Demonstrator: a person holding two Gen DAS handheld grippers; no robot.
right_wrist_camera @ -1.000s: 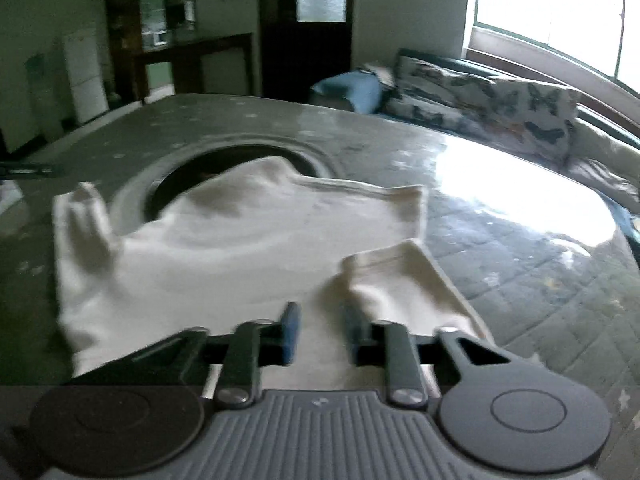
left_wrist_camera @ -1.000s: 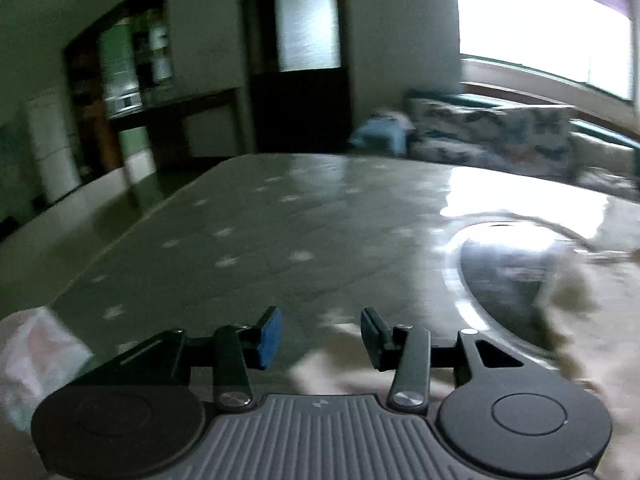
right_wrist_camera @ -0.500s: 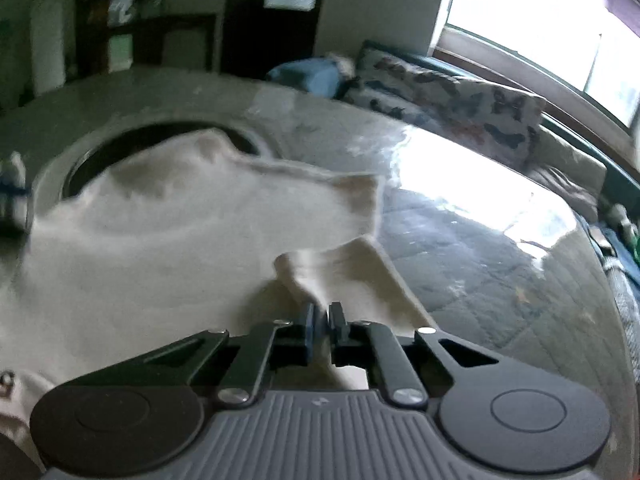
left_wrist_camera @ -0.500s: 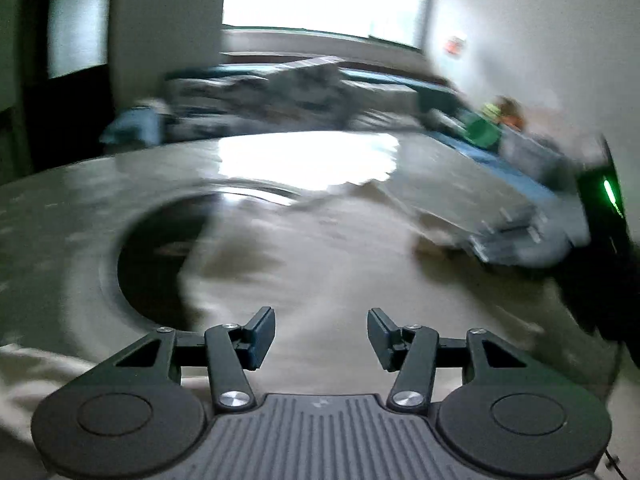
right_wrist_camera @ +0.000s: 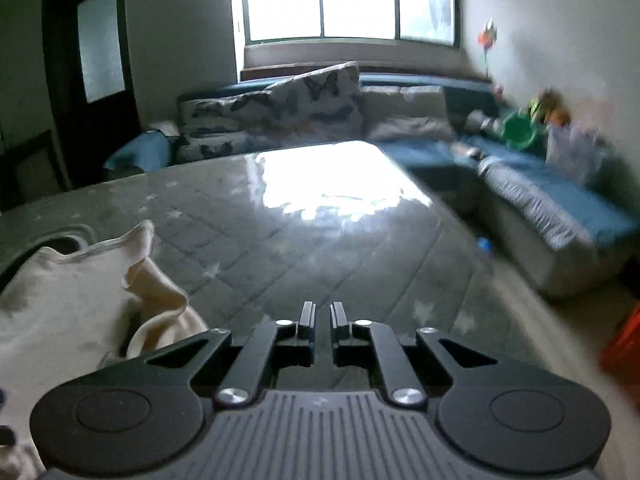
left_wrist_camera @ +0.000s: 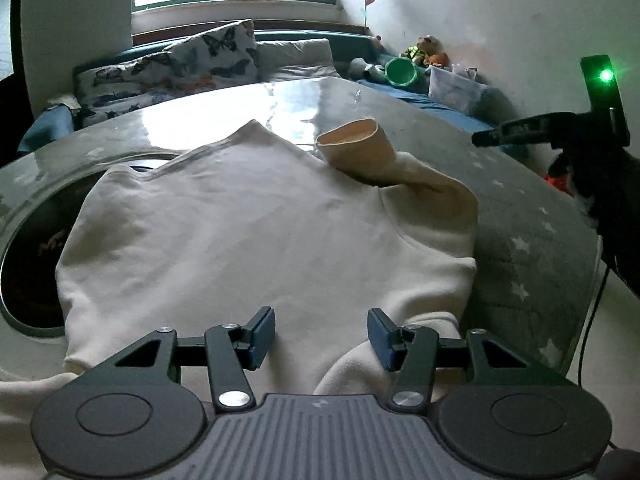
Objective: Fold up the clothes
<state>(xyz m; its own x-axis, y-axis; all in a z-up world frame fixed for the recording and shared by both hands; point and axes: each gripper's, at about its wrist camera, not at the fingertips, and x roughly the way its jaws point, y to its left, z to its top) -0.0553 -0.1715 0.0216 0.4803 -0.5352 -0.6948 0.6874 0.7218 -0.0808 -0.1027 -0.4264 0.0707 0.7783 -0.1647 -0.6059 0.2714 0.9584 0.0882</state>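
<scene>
A cream sweatshirt [left_wrist_camera: 248,232] lies spread flat on a grey star-patterned bench [left_wrist_camera: 532,216], its far left part draped over a dark round opening [left_wrist_camera: 28,248] set into the bench top. One sleeve [left_wrist_camera: 360,150] is doubled back at the garment's far right corner, its cuff curled open and lifted off the surface. In the left wrist view, the left gripper [left_wrist_camera: 321,336] hangs over the near edge of the sweatshirt with its blue-padded jaws spread and only cloth beneath them, nothing caught between. The right gripper [right_wrist_camera: 322,320] is seen in its own view over bare bench to the right of the garment, its jaws all but pressed together, a thin slit between them and no fabric in the gap; those jaws have just been closing. The same tool appears at the right edge of the left wrist view as a dark shape with a green light [left_wrist_camera: 606,76]. Beyond the bench stand a blue sofa [right_wrist_camera: 560,200] with butterfly-print cushions [left_wrist_camera: 200,60], a bright window [right_wrist_camera: 348,0] and a green bucket [left_wrist_camera: 401,72] among toys in the corner.
</scene>
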